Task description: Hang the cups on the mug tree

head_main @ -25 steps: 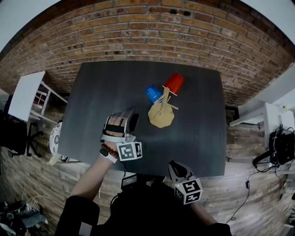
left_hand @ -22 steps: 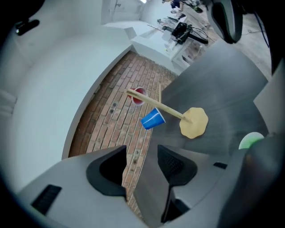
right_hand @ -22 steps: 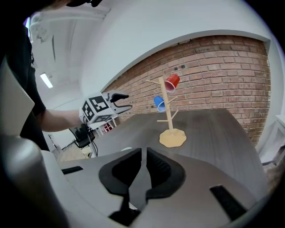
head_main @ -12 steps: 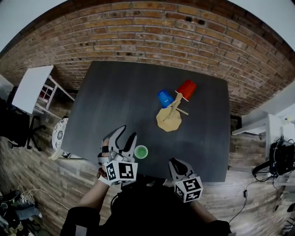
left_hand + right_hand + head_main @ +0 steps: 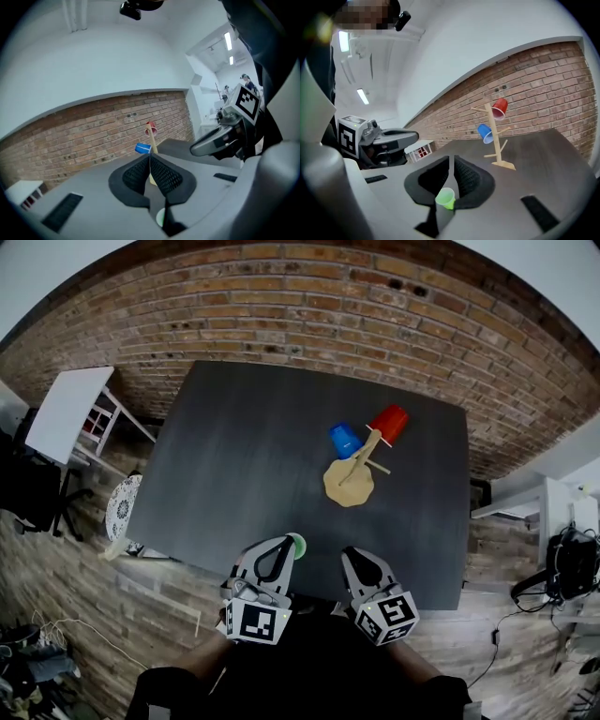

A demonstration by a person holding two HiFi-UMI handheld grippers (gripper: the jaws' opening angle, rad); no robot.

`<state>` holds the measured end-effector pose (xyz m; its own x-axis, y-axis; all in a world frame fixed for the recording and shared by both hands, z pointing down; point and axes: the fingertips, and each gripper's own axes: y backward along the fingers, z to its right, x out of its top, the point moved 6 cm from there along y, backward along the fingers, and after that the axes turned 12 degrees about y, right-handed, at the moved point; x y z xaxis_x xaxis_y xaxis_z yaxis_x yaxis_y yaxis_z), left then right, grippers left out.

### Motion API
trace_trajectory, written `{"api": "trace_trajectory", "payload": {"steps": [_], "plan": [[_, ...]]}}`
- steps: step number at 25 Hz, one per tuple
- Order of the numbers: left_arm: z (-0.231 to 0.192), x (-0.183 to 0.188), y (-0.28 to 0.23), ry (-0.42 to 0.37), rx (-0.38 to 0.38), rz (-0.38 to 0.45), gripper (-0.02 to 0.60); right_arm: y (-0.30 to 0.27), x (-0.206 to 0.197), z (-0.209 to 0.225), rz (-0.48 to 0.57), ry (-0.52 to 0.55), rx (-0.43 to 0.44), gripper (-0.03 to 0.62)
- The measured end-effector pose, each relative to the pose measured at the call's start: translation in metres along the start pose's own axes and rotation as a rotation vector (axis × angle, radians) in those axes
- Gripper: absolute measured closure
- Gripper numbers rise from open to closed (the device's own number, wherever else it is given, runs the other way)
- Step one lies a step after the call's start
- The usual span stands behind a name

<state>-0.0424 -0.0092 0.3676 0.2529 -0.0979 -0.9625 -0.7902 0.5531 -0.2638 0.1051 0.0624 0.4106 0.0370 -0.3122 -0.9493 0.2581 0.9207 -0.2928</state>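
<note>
CHANGES SINCE THE EARLIER PICTURES
- left tool (image 5: 150, 161): half a second ago it stood open, to the left of the green cup. It has since shifted right, and in the head view its tip now overlaps that cup. Its jaws have just been closing and now meet pad to pad, with nothing between them.
- green cup (image 5: 446, 197): out of sight a second ago and in full view half a second ago. Now it is partly covered by the left tool's tip. It stands on the bench (image 5: 225, 456) near the front edge, held by neither tool.
- right tool (image 5: 451, 161): jaws drawn together to a thin slit, as before, gripping nothing.
- blue cup (image 5: 344, 439) and red cup (image 5: 389, 422): hanging on the mug tree (image 5: 352, 482), as before, blue on a lower peg and red near the top.

COUNT, LEFT TO RIGHT
- side table (image 5: 64, 413), white, beside the bench: 1
- bench, dark top: 1
- tools: 2
- cups: 3 (green 1 on the bench; blue 1 and red 1 on the tree)
- mug tree, wooden, standing right of the bench's centre: 1
</note>
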Motion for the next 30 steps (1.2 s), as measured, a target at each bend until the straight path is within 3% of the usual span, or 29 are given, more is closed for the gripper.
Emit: {"api": "trace_trajectory", "payload": {"steps": [4, 6, 19, 30], "plan": [[0.010, -0.018, -0.005, 0.252, -0.130, -0.115, 0.557, -0.004, 0.003, -0.006, 0.001, 0.047, 0.022, 0.542], [0.013, -0.027, -0.006, 0.327, -0.170, -0.150, 0.557, -0.007, 0.008, -0.008, 0.014, 0.050, 0.023, 0.542], [0.008, -0.038, -0.004, 0.383, -0.175, -0.155, 0.557, -0.008, -0.003, -0.013, 0.030, 0.033, 0.062, 0.543], [0.006, -0.040, -0.011, 0.385, -0.184, -0.165, 0.557, -0.011, -0.003, -0.011, 0.016, 0.023, 0.054, 0.543]]}}
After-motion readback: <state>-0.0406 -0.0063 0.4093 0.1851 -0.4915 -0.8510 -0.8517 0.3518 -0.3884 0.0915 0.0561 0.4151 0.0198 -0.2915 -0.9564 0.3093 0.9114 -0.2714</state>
